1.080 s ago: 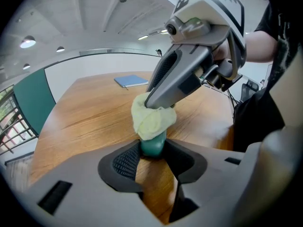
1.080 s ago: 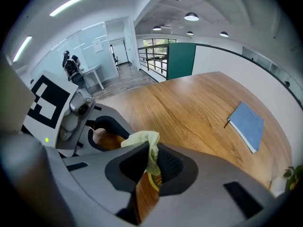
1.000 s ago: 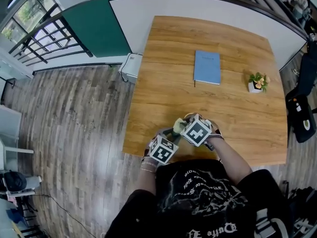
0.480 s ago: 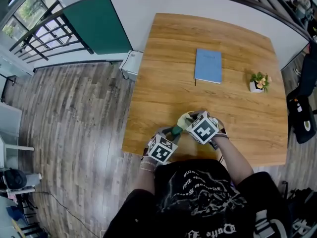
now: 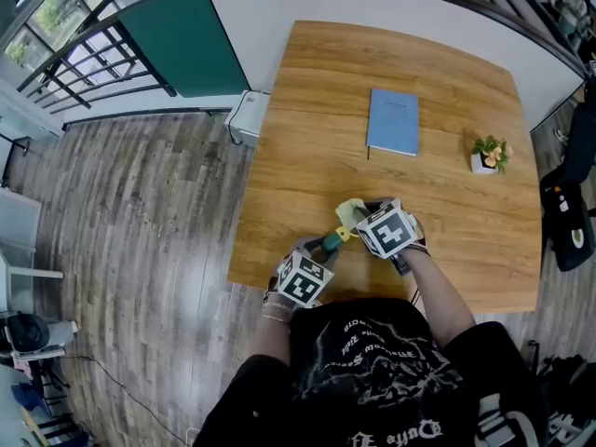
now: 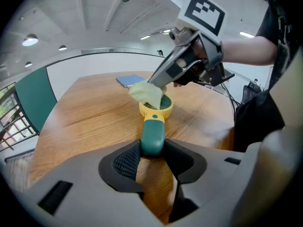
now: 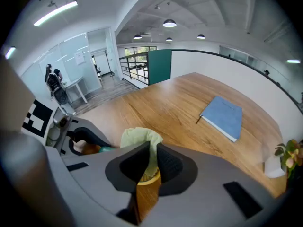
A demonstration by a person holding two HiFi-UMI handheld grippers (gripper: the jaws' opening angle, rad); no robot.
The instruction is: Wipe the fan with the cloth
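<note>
A small hand fan with a green handle (image 6: 152, 135) and a yellow round head (image 6: 158, 109) is held over the wooden table (image 5: 307, 156) near its front edge. My left gripper (image 6: 152, 161) is shut on the green handle. My right gripper (image 7: 150, 161) is shut on a pale yellow-green cloth (image 7: 140, 141) and presses it onto the fan head from the right. In the head view the cloth (image 5: 352, 212) lies over the fan head, with the fan handle (image 5: 331, 243) just left of it, between the two marker cubes.
A blue book (image 5: 392, 122) lies flat further back on the table. A small potted plant (image 5: 486, 153) stands at the right. The table's front edge (image 5: 372, 296) runs close to the person's body. A white box (image 5: 245, 119) sits on the floor by the left edge.
My right gripper has moved to the right and slightly away with the cloth across the fan head, rolling a little. The left gripper and the fan have stayed in place.
</note>
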